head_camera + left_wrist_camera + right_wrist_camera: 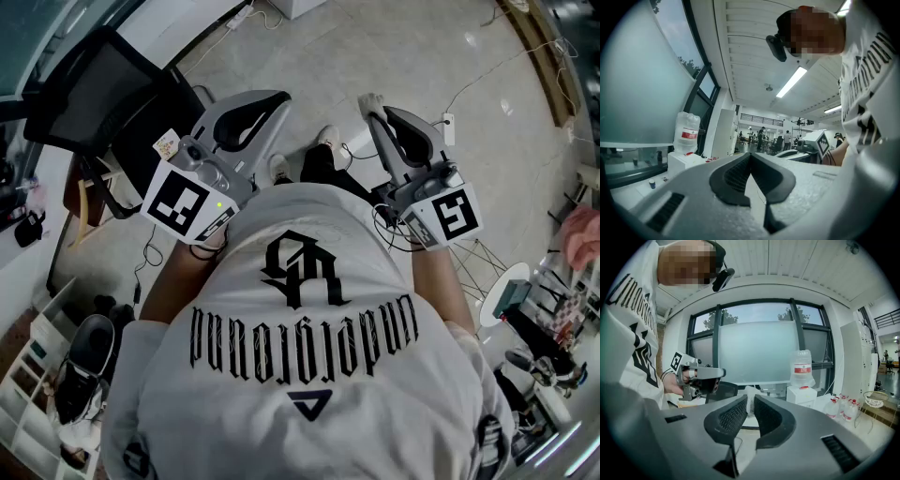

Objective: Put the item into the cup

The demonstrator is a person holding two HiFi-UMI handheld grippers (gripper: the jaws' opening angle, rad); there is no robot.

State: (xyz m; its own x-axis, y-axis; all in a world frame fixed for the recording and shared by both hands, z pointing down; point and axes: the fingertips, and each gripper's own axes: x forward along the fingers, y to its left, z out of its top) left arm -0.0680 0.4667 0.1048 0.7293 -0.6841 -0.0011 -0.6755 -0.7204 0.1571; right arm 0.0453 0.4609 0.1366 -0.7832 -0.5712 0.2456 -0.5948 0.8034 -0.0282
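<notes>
Neither the item nor the cup shows in any view; we stand over the floor [403, 47]. Left gripper [750, 155] is clenched, pads tip to tip, empty. Right gripper [749, 405] is parted by a slit, holding nothing. Judgement: task not begun. We should locate both things first, then widen one gripper before reaching.

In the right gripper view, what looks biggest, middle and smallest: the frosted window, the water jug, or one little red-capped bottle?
1. frosted window, biggest by far
2. water jug
3. little bottle, smallest, though it seems no farther away than the jug
</notes>
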